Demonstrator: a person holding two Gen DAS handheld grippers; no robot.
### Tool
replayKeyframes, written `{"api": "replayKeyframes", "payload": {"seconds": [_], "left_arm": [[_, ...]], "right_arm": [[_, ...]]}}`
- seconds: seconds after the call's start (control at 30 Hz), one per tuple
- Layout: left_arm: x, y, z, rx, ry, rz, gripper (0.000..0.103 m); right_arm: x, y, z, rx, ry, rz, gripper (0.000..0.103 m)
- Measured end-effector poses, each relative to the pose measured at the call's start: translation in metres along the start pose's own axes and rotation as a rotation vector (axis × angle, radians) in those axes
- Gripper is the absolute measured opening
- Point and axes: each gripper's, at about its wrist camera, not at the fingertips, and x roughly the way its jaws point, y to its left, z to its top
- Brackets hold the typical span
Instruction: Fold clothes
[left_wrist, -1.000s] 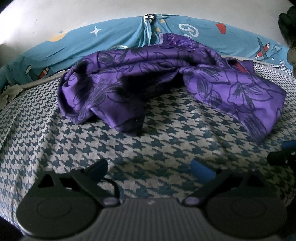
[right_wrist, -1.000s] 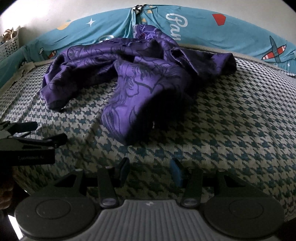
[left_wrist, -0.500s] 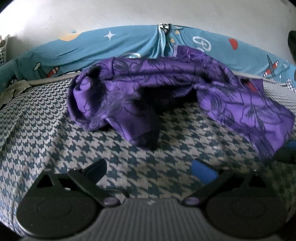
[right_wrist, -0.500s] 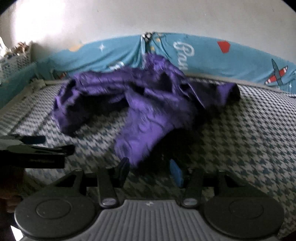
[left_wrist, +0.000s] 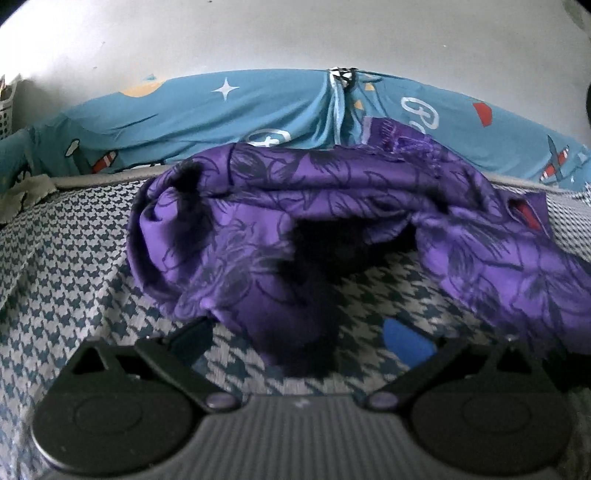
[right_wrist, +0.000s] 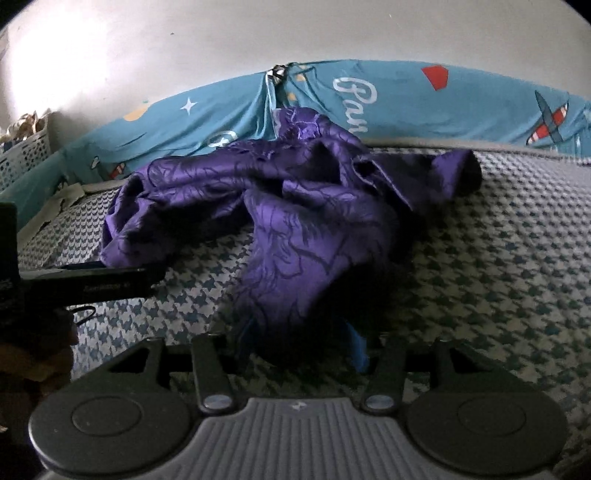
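We were at the pickup step: both grippers at the near edge of the purple garment (left_wrist: 332, 206). Left gripper (left_wrist: 295, 332) gaped, empty; right gripper (right_wrist: 301, 341) was opening around a fold, unpinched. Next: clamp both, spread flat.

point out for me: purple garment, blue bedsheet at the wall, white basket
purple garment (right_wrist: 295, 236), right wrist view, on the flap nearest the camera.
blue bedsheet (left_wrist: 184, 110), left wrist view, on the stretch left of the gathered knot.
white basket (right_wrist: 26, 155), right wrist view, on its perforated side wall at far left.
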Motion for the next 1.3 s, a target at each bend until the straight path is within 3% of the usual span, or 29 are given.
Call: {"api": "replayKeyframes", "payload": {"seconds": [0.13,0.2,0.27,0.37,0.6,0.77,0.93,1.0,1.13,1.3], "left_arm": [[0.007,0.001,0.003,-0.031,-0.002,0.006,0.103],[0.008,0.001,0.002,-0.040,-0.006,0.006,0.103],[0.008,0.003,0.000,-0.053,-0.011,0.005,0.102],[0.008,0.006,-0.001,-0.075,-0.008,-0.007,0.096],[0.003,0.014,0.002,-0.112,-0.022,-0.004,0.089],[-0.005,0.019,0.005,-0.126,-0.032,0.003,0.086],[-0.012,0.025,0.008,-0.142,-0.031,0.000,0.082],[-0.015,0.027,0.008,-0.137,-0.031,0.015,0.082],[-0.014,0.033,0.006,-0.143,-0.021,0.031,0.082],[-0.016,0.028,0.005,-0.133,-0.029,0.005,0.083]], "right_arm": [[0.014,0.002,0.004,0.033,-0.008,0.012,0.054],[0.019,0.007,0.006,0.024,-0.025,0.005,0.049],[0.023,0.011,0.008,0.009,-0.039,-0.015,0.012],[0.019,0.011,0.011,0.023,-0.081,-0.048,0.009],[-0.026,0.000,0.026,0.027,-0.288,-0.209,0.008],[-0.047,-0.022,0.033,0.101,-0.352,-0.322,0.008],[-0.046,-0.040,0.035,0.199,-0.285,-0.318,0.009],[-0.050,-0.040,0.036,0.201,-0.282,-0.335,0.015],[-0.066,-0.036,0.034,0.151,-0.309,-0.370,0.040],[-0.070,-0.035,0.022,0.138,-0.257,-0.347,0.043]]}}
